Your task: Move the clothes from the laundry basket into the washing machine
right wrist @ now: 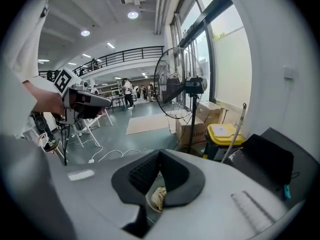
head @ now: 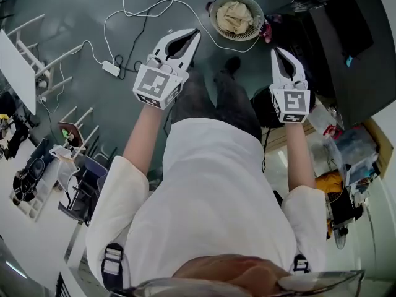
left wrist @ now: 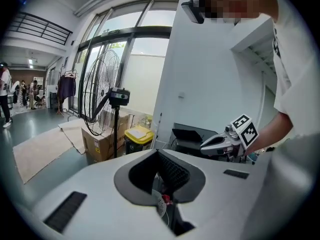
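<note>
A round laundry basket (head: 215, 18) stands on the floor ahead of my feet, with beige clothes (head: 235, 16) in it. Both grippers hang in the air above the floor, short of the basket. My left gripper (head: 193, 37) points toward it from the left, its tips together and nothing between them. To the basket's right my right gripper (head: 276, 51) is shut and empty. Through the gap under the right gripper's (right wrist: 160, 153) jaws the beige clothes (right wrist: 158, 196) show. A dark boxy appliance (head: 352, 54), perhaps the washing machine, stands to the right of the basket.
A white cable and power strip (head: 111, 68) lie on the floor to the left of the basket. White racks (head: 37, 60) stand further left. A standing fan (right wrist: 175, 89), a yellow bin (right wrist: 225, 133) and cardboard boxes (left wrist: 100, 139) are by the window. Clutter fills the right side (head: 346, 159).
</note>
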### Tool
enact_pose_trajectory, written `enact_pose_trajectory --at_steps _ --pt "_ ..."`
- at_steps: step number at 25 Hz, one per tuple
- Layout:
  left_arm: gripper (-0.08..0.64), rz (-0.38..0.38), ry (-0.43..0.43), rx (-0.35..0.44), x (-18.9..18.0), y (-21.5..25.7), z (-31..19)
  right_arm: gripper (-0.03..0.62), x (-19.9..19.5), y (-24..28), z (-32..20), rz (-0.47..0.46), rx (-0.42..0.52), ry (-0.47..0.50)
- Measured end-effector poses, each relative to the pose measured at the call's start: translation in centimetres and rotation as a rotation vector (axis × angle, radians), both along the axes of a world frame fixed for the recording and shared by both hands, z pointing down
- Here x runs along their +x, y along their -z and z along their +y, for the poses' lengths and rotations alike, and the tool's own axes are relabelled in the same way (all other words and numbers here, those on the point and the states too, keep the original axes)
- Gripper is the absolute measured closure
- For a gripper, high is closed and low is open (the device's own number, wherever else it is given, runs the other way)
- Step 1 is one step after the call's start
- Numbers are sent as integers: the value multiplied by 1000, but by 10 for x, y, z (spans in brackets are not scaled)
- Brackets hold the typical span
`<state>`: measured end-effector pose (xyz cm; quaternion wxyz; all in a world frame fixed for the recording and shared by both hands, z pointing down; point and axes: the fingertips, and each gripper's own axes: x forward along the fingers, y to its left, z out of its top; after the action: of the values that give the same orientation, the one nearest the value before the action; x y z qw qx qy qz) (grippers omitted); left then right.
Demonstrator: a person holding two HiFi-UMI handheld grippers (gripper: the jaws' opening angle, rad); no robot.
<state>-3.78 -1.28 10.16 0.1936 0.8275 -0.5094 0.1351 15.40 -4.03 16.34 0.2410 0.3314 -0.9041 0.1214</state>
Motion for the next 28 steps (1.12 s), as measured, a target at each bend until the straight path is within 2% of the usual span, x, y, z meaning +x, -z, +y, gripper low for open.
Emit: enact_pose_trajectory --at_steps 8,16,21,28 --pt "554 11 0 -58 -13 -44 -5 581 -11 -43 -17 48 -47 -2" --pt "554 -1 -11 -117 -36 -119 -14 581 -29 -115 -35 88 -100 -17" --pt "554 -5 -46 -133 -35 -173 -21 581 -47 -168 -42 100 -113 -4" --pt "554 34 -56 -180 -30 -259 -18 580 -55 -246 -50 151 -106 22"
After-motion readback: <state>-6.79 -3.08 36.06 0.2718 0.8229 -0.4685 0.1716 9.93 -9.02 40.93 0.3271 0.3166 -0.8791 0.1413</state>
